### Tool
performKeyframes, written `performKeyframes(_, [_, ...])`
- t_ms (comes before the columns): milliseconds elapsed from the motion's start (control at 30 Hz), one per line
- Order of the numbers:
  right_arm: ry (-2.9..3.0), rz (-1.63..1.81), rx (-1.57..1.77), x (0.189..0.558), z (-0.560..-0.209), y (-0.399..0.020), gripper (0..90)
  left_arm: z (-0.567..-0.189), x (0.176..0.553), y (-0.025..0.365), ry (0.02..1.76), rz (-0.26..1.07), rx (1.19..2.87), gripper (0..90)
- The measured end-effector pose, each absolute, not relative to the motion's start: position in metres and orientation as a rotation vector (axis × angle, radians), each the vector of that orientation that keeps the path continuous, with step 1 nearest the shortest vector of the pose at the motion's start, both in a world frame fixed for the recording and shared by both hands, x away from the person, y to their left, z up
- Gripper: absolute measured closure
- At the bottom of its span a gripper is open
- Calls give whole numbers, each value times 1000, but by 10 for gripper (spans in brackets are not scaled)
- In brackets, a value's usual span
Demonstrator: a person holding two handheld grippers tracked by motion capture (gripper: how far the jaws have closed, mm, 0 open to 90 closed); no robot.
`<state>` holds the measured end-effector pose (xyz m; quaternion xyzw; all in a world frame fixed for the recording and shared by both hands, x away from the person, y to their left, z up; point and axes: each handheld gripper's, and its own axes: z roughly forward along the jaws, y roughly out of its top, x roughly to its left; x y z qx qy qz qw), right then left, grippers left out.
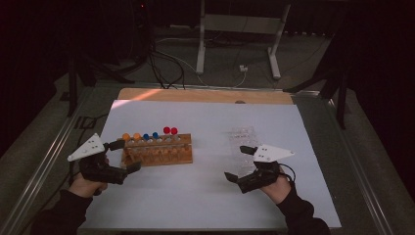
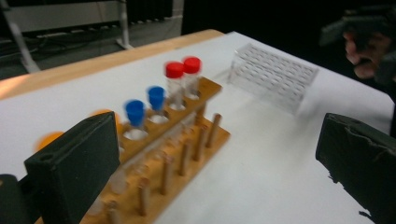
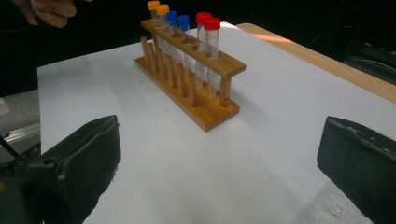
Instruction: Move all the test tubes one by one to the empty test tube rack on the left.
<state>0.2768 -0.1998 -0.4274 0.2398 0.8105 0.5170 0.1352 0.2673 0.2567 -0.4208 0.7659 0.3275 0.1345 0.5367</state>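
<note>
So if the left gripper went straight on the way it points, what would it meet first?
Most likely the wooden rack: it lies just ahead between the open jaws of the left gripper, toward the near jaw. The clear rack sits farther along. Depth is uncertain, so this is a judgement.

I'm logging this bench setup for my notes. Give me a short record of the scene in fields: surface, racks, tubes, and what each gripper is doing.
surface: white sheet over a wooden table
wooden rack: left of centre, upright, with a front row of pegs
tubes: six capped tubes standing in its back row, two orange, two blue, two red
clear rack: plastic, apart from the wooden one, nothing seen in it
left gripper: open, holding nothing, at the orange end of the wooden rack
right gripper: open, holding nothing, beside the clear rack
</note>
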Motion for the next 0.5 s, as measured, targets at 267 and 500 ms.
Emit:
performKeyframes(267, [2353,1494,693,276,-428,-199,0,-440,257,243,738,272,1871,6])
performKeyframes(500, [2358,1494,693,277,-430,-199,0,-456,251,235,707,253,1894,6])
